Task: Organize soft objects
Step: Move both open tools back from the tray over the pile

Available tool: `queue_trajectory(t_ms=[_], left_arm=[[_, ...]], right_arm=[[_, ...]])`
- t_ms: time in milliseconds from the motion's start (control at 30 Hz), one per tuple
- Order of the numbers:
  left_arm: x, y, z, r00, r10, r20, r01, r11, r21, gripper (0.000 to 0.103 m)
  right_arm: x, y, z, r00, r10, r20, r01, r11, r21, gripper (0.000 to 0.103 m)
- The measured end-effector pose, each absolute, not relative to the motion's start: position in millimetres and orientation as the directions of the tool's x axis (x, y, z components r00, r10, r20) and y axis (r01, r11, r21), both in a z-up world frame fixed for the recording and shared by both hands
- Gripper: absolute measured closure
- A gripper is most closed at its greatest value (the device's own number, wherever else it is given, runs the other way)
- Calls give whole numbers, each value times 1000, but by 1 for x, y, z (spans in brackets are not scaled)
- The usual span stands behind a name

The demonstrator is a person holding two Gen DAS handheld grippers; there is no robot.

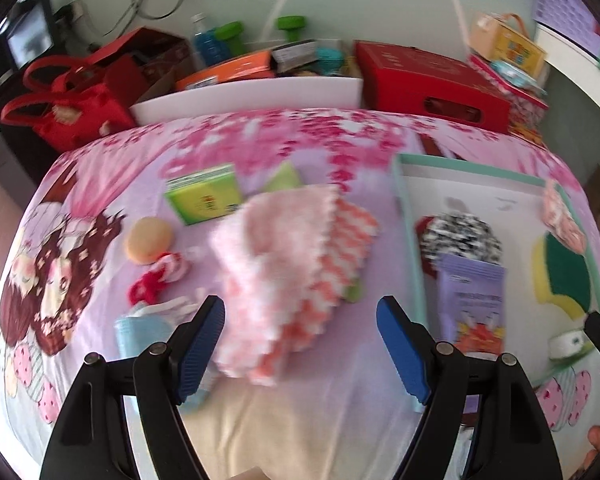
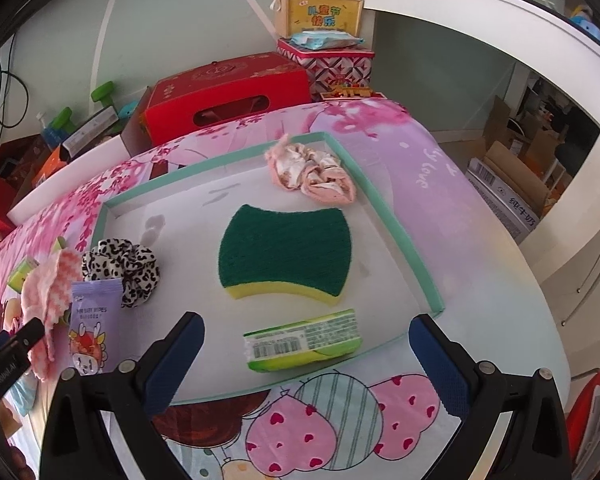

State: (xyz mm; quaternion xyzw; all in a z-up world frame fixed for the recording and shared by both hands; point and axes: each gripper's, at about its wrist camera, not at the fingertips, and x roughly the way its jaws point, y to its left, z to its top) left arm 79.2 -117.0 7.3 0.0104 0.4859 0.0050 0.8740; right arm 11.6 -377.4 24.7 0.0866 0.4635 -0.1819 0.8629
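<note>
While both grippers are gaping empty, the left gripper (image 1: 300, 344) is hovering over the pink cloth (image 1: 284, 280) lying outside the tray (image 2: 396, 220); a shallow pinch risks dragging the cloth over the tray's wall.

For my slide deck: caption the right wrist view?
Open right gripper above wrapped green packet, sponge and scrunchie in teal-rimmed tray.

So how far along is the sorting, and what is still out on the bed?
Done: the tray holds the green sponge, leopard scrunchie, pink cloth, wipes pack and green packet. In hand: nothing; the right gripper is open over the packet, and the left gripper is open around the pink towel. Left: that towel, orange puff, red scrunchie and green box.
</note>
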Motion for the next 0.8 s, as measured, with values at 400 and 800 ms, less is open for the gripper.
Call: queue_trajectory(t_ms=[400, 800], left_arm=[[80, -86, 10, 527, 54, -848, -82, 997, 13, 24], [79, -62, 13, 530, 58, -846, -110, 994, 0, 24]], right_arm=[[22, -348, 27, 525, -193, -829, 311, 950, -24, 0], [31, -309, 34, 547, -156, -822, 235, 972, -28, 0]])
